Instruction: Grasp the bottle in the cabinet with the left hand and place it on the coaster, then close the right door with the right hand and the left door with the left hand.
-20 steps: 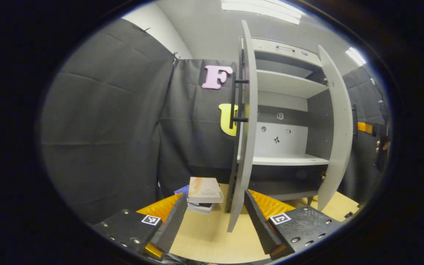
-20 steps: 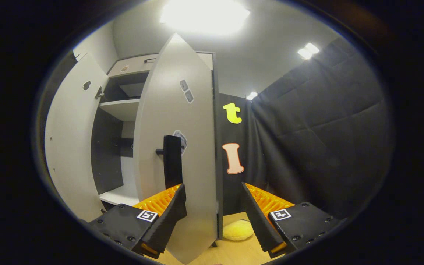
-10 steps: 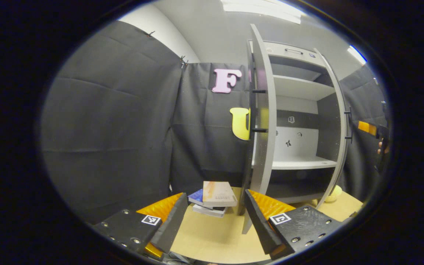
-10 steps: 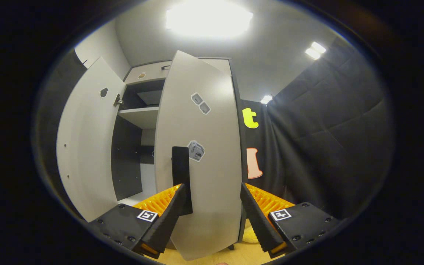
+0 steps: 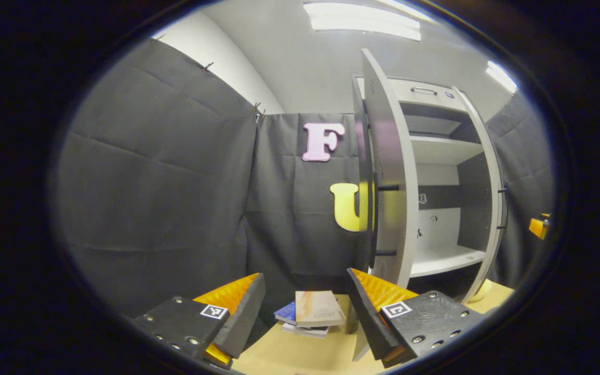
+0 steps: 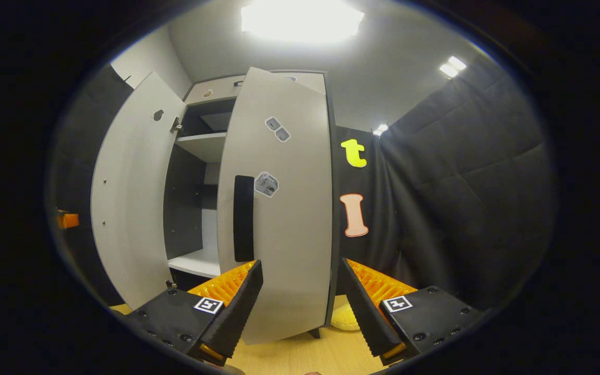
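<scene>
The grey cabinet point(image 5: 443, 148) stands ahead with both doors ajar. In the left gripper view its left door point(image 5: 391, 172) is seen nearly edge-on, black handle point(image 5: 374, 219) facing me, just beyond my open left gripper point(image 5: 305, 274), which holds nothing. The right door point(image 6: 289, 208) with its black handle point(image 6: 244, 219) is swung most of the way in, close in front of my open, empty right gripper point(image 6: 300, 262). Past it the left door point(image 6: 128, 208) still leaves a gap onto bare shelves point(image 6: 198, 260). An orange part of the left gripper point(image 6: 66, 220) peeks out behind that door.
A small stack of books point(image 5: 313, 312) lies on the wooden table point(image 5: 289, 354) left of the cabinet. A yellow soft object point(image 6: 344, 320) rests on the table by the cabinet's right foot. Black cloth walls close in on both sides.
The right door has swung further towards shut in front of my right gripper. The left door has also turned inwards, and my left gripper has shifted left and lower beside it.
</scene>
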### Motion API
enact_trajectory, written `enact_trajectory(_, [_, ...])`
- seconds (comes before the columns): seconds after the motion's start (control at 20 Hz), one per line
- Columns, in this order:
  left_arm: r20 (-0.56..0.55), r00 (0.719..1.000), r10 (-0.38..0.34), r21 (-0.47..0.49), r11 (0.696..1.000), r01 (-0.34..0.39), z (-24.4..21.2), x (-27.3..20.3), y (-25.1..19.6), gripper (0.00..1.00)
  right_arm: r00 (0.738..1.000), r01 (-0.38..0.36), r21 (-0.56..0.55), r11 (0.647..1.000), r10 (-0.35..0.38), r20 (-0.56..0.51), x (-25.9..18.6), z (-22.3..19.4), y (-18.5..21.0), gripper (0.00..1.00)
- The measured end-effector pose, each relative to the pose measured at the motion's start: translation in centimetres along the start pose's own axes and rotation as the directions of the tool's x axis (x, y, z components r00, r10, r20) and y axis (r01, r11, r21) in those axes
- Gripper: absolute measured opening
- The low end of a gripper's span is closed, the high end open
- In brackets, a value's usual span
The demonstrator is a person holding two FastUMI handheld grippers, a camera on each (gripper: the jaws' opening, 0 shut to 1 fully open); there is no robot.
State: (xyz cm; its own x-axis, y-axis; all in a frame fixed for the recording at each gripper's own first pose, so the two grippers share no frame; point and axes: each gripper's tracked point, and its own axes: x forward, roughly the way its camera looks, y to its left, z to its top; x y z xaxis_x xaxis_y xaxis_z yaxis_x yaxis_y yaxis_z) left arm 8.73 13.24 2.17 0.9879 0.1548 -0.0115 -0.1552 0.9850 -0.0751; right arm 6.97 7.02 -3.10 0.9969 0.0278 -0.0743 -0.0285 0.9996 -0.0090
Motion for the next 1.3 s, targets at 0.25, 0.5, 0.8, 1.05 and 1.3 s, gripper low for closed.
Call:
enact_trajectory(0.25, [-0.014,1.000,-0.015,-0.008,1.000,0.015,1.4,3.1,-0.6,0.91,0.999,0.014,-0.012,1.000,-0.014,-0.043,-1.4,-1.7,-1.5,0.95])
enact_trajectory(0.5, [-0.034,0.999,-0.022,-0.064,0.998,0.020,1.1,6.0,-2.3,0.98,0.996,0.043,-0.012,0.999,-0.044,-0.078,-2.2,-2.9,-3.6,0.95])
enact_trajectory(0.8, [-0.001,1.000,0.026,0.048,0.999,-0.026,1.5,6.0,-2.9,0.90,0.994,0.057,-0.014,0.998,-0.058,-0.094,-2.7,-3.5,-6.3,0.92])
enact_trajectory(1.05, [0.002,0.999,0.048,0.079,0.996,-0.048,2.0,5.8,-2.7,0.97,0.995,0.042,-0.015,0.999,-0.044,-0.092,-2.0,-3.5,-7.6,0.95])
enact_trajectory(1.3, [-0.008,1.000,-0.012,0.023,1.000,0.012,2.1,5.4,-4.8,0.93,0.996,-0.009,0.005,1.000,0.009,-0.093,-0.8,-3.6,-7.4,0.95])
